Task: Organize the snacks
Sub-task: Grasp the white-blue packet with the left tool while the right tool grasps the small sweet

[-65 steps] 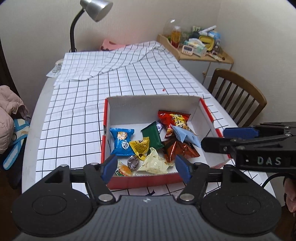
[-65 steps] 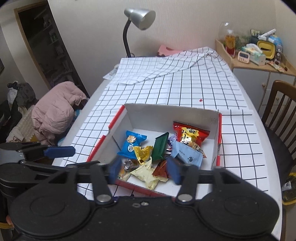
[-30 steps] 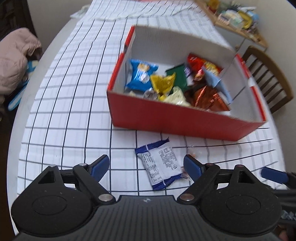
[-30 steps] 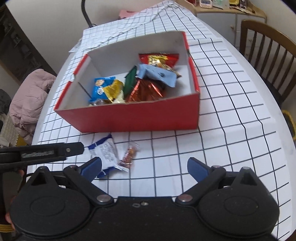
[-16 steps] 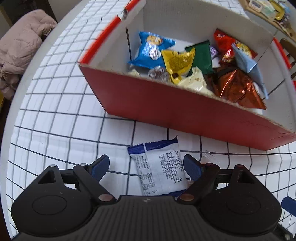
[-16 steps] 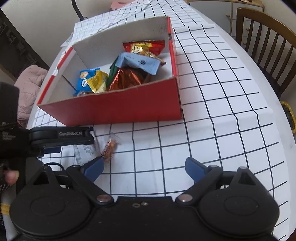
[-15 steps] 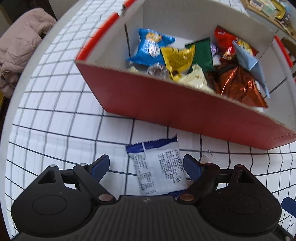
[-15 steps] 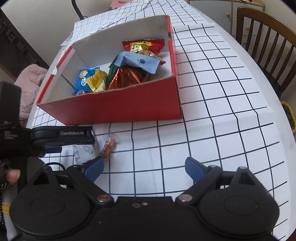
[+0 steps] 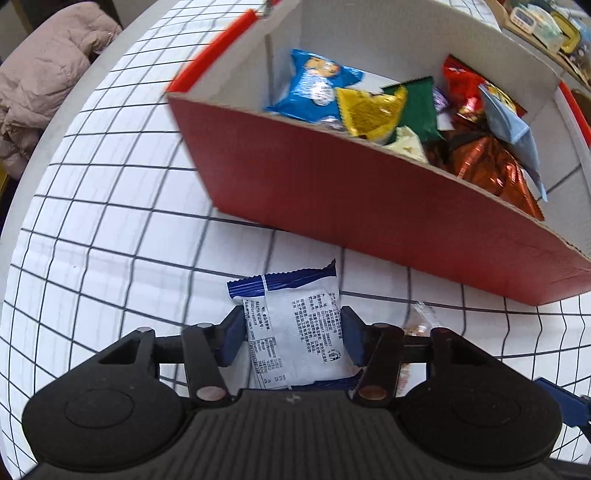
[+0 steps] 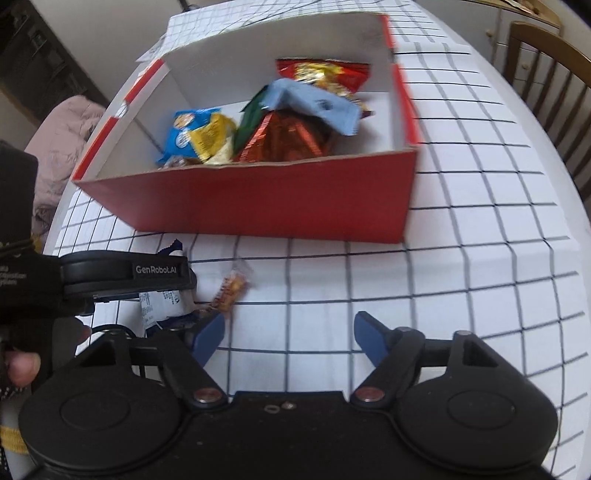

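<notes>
A red cardboard box (image 9: 369, 192) with white inside walls holds several snack packets. In front of it on the checked tablecloth lies a white and blue snack packet (image 9: 295, 328). My left gripper (image 9: 293, 332) is shut on this packet, one pad at each side. A small orange candy (image 10: 231, 290) in clear wrap lies just right of the packet. My right gripper (image 10: 290, 338) is open and empty above the cloth, its left fingertip close to the candy. The box (image 10: 258, 199) and the left gripper's finger (image 10: 125, 275) show in the right wrist view.
A wooden chair (image 10: 554, 74) stands at the table's right edge. A pink jacket (image 9: 48, 85) lies beyond the table's left edge. A shelf with small items (image 9: 546, 22) is at the far right. The table edge curves close on the left.
My left gripper has moved forward and closed its fingers onto the white and blue packet. My right gripper has come lower and closer to the candy and the box.
</notes>
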